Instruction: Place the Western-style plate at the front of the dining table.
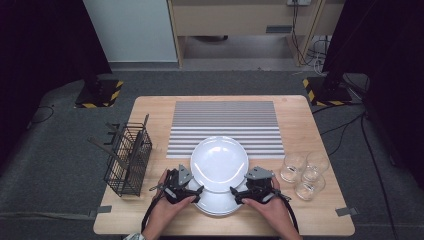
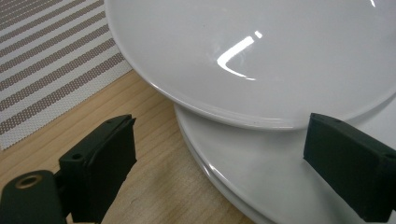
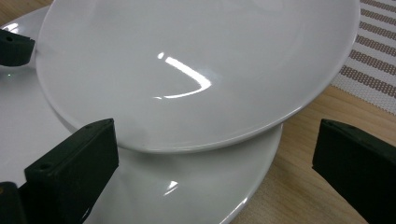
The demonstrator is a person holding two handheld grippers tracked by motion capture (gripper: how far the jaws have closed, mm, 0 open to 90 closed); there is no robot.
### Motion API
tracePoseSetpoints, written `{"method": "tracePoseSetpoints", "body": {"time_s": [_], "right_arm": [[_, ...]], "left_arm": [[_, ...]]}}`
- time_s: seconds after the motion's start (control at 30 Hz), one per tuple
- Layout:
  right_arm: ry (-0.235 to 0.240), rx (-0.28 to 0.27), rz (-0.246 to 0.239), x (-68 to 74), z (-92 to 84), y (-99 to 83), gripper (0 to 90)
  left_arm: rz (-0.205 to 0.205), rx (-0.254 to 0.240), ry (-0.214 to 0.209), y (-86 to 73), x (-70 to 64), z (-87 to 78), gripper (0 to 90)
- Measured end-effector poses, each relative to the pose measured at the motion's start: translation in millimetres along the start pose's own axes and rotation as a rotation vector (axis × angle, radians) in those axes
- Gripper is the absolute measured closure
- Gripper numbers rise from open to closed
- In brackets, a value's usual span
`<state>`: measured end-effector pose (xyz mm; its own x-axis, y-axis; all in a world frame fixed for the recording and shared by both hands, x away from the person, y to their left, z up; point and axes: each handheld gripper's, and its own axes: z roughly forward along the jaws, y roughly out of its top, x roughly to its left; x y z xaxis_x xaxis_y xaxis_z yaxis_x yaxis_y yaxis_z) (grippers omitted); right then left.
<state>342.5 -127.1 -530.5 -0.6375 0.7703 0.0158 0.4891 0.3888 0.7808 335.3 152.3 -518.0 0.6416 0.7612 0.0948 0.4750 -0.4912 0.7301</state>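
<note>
flanking the top plate (image 1: 219, 162) from left and right, your left gripper (image 1: 181, 188) and right gripper (image 1: 253, 190) can lift it evenly. both stand with jaws apart, gripping nothing. it sits shifted far on the stack (image 1: 216, 202), exposing its near rim.

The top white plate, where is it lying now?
In the high view, the top white plate sits at the table's near middle, overlapping the lower plates and the striped mat, between both open grippers.

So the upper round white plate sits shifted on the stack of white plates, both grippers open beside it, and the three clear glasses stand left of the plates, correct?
Not quite: the three clear glasses stand right of the stack of white plates, as the high view shows. The upper round white plate and the open left gripper and right gripper are as stated.
</note>
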Motion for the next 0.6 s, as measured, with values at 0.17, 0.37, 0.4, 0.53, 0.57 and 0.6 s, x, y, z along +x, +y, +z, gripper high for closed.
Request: {"method": "tracePoseSetpoints", "body": {"time_s": [0.17, 0.37, 0.4, 0.53, 0.57, 0.6], "right_arm": [[-0.004, 0.000, 0.004, -1.4, -0.4, 0.0, 0.5], [-0.009, -0.003, 0.007, -1.9, -0.1, 0.0, 0.7], [-0.010, -0.004, 0.006, -1.9, 0.0, -0.1, 0.9], [-0.010, -0.002, 0.008, -2.1, -0.1, 0.0, 1.4], [-0.012, -0.002, 0.008, -2.1, 0.1, 0.0, 1.6], [-0.010, 0.000, 0.010, -2.1, 0.0, 0.3, 2.1]], "left_arm": [[0.011, 0.008, 0.003, 0.8, -2.9, 2.1, 7.6], [-0.005, -0.007, -0.008, 5.0, -6.7, 4.6, 7.2], [0.003, -0.008, -0.008, 6.0, -8.4, 5.1, 7.0], [0.032, 0.005, -0.001, 6.7, -14.1, 6.6, 6.7], [0.031, 0.006, 0.000, 6.5, -14.0, 6.8, 6.6], [0.029, 0.009, 0.001, 6.4, -13.6, 6.8, 6.5]]}}
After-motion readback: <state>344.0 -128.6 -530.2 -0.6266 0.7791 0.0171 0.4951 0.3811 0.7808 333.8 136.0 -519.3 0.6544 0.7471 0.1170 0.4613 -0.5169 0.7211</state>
